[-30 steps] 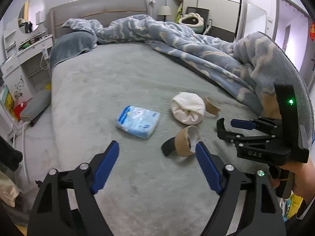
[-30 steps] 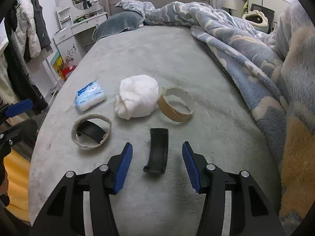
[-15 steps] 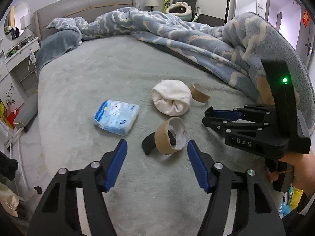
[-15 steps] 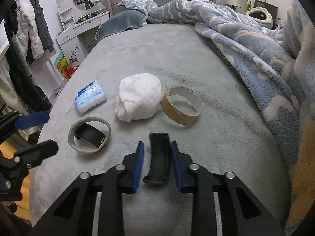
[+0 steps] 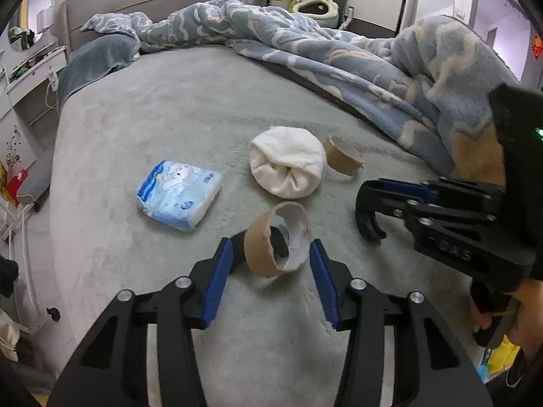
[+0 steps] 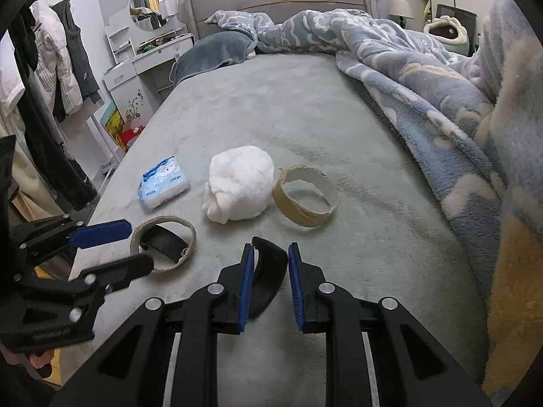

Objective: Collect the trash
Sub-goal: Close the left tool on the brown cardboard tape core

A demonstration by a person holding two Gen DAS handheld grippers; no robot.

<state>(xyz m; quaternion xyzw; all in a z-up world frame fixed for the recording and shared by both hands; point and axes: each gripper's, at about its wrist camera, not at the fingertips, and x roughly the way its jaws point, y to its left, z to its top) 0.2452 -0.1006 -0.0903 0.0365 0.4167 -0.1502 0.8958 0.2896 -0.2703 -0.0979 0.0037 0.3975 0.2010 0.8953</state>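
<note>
With all the litter on the bed [image 6: 305, 108] uncollected, the right gripper [image 6: 270, 283] is clamped on the curved black strip [image 6: 268, 271] nearest the white cloth ball [image 6: 239, 188], while the left gripper [image 5: 268, 271] is closing around, not yet gripping, the cardboard ring [image 5: 276, 237] in front of that ball, the second ring [image 6: 307, 195] and tissue pack [image 6: 163, 186] flanking it untouched.

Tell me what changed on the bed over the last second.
The right gripper closed onto the curved black plastic piece. The left gripper moved in around the nearer brown cardboard ring, jaws closing, not yet touching. The white cloth ball, blue tissue pack and farther cardboard ring stayed put.
</note>
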